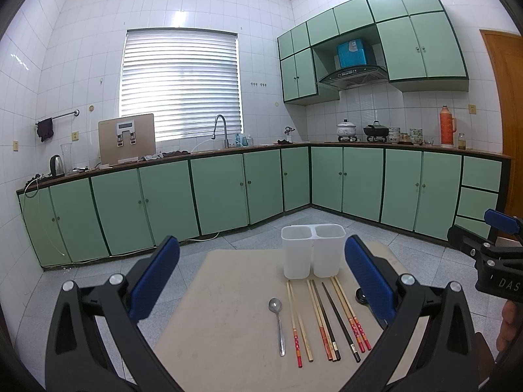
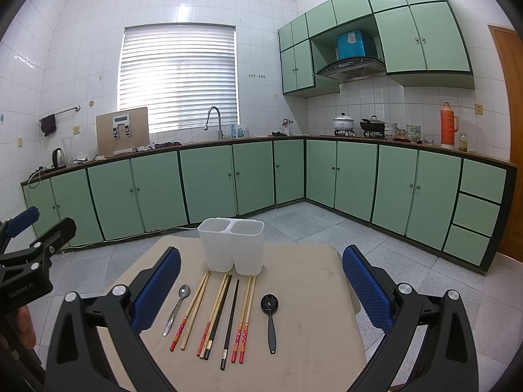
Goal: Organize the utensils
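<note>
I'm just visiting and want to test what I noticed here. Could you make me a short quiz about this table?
1. True or false: the white two-compartment holder already has chopsticks standing in it.
2. Multiple choice: which item lies at the far right of the row on the table in the right wrist view? A) metal spoon B) black spoon C) red-tipped chopsticks
3. Fill in: both the left gripper and the right gripper are ____ (open/shut).

Key:
1. False; both compartments look empty.
2. B, the black spoon; the metal spoon lies far left.
3. Open, holding nothing.
</note>
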A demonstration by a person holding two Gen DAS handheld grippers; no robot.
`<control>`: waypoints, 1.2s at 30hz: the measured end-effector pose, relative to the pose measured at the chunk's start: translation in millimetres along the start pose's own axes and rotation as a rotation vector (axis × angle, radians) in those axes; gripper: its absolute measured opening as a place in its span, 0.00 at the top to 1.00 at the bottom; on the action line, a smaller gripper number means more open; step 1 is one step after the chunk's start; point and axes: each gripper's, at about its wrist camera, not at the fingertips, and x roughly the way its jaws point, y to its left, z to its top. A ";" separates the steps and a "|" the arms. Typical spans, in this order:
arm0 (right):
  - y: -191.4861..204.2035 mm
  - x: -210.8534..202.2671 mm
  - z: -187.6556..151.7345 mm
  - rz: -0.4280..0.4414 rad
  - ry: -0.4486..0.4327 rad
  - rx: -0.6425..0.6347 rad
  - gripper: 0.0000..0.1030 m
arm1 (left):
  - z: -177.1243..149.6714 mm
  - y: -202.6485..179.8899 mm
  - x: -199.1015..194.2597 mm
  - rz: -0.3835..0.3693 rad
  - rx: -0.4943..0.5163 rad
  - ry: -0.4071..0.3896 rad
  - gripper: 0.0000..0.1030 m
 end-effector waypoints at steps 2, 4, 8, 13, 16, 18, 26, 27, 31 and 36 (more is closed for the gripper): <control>-0.1 -0.2 0.0 0.000 -0.001 0.000 0.06 | 0.1 -0.3 0.0 0.001 0.000 0.000 0.05; -0.1 -0.4 0.0 0.001 0.000 0.000 0.06 | -0.3 0.0 -0.1 0.001 0.000 0.000 0.05; 0.0 -0.4 -0.2 0.000 0.000 0.000 0.06 | -0.2 -0.1 0.1 0.001 0.001 0.000 0.05; -0.1 -0.2 -0.4 0.000 0.000 0.001 0.06 | -0.9 -0.1 0.9 0.002 0.001 0.000 0.05; 0.5 -1.6 0.9 0.000 0.001 0.000 0.06 | -1.3 0.2 0.9 0.002 0.000 0.001 0.05; 1.1 -3.1 2.4 0.001 0.001 0.000 0.06 | -1.3 0.0 1.0 0.002 0.001 0.001 0.05; -0.4 9.2 -1.8 -0.014 0.021 -0.010 0.06 | -4.5 5.8 7.8 0.022 0.007 0.023 0.05; -2.7 15.0 -3.8 -0.027 0.037 -0.013 0.06 | -4.5 7.3 11.4 0.030 0.009 0.033 0.05; -13.1 40.0 -13.2 -0.066 0.111 -0.011 0.06 | -11.0 26.1 41.0 0.087 -0.008 0.115 0.05; -21.9 76.9 -27.7 -0.099 0.202 -0.040 0.10 | -27.4 41.3 86.4 0.126 -0.010 0.240 0.05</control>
